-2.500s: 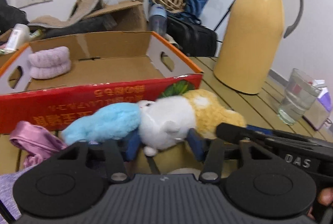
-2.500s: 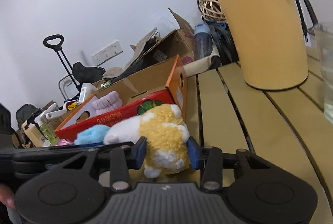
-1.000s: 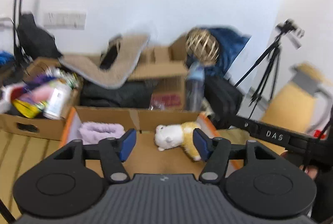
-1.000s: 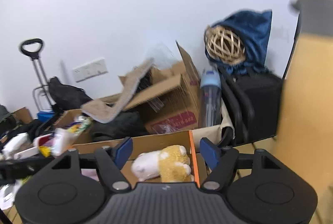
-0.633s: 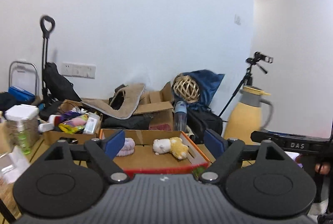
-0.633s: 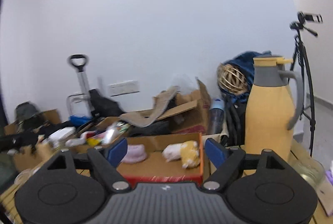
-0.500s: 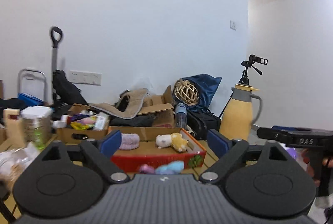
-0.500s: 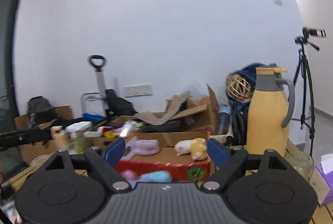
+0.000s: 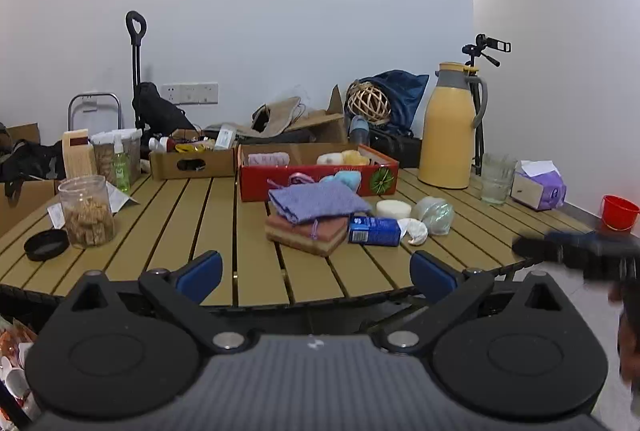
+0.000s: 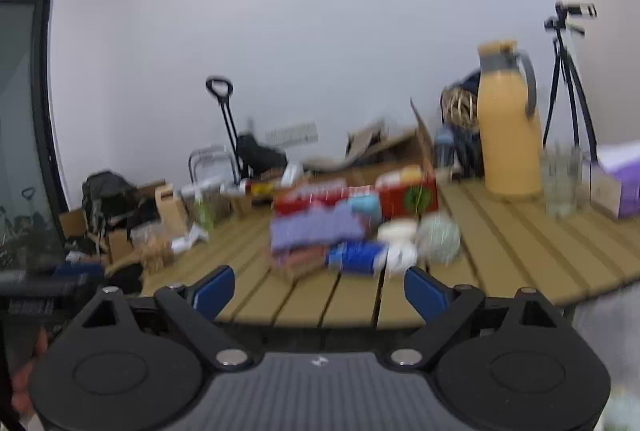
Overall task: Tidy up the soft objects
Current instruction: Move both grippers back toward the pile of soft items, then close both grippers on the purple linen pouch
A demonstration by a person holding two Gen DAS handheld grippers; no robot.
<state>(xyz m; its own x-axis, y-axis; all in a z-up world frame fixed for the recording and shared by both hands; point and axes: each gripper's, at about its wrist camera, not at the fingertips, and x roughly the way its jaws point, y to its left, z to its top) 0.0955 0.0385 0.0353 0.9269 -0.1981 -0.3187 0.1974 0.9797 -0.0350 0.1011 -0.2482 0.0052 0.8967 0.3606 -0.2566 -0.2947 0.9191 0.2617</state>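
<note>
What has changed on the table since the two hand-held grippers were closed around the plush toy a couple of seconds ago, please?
The white-and-yellow plush toy now lies in the red cardboard tray. The left hand-held gripper and right hand-held gripper let it go, jaws just opening, and pulled back past the table edge. The purple cloth and yellow flask stayed put.

Pouch [image 9: 316, 199] on sponge [image 9: 307, 233], before box [image 9: 318, 178].

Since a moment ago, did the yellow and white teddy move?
Yes. The teddy lay on the table in front of the red box; now it sits inside the box.
</note>
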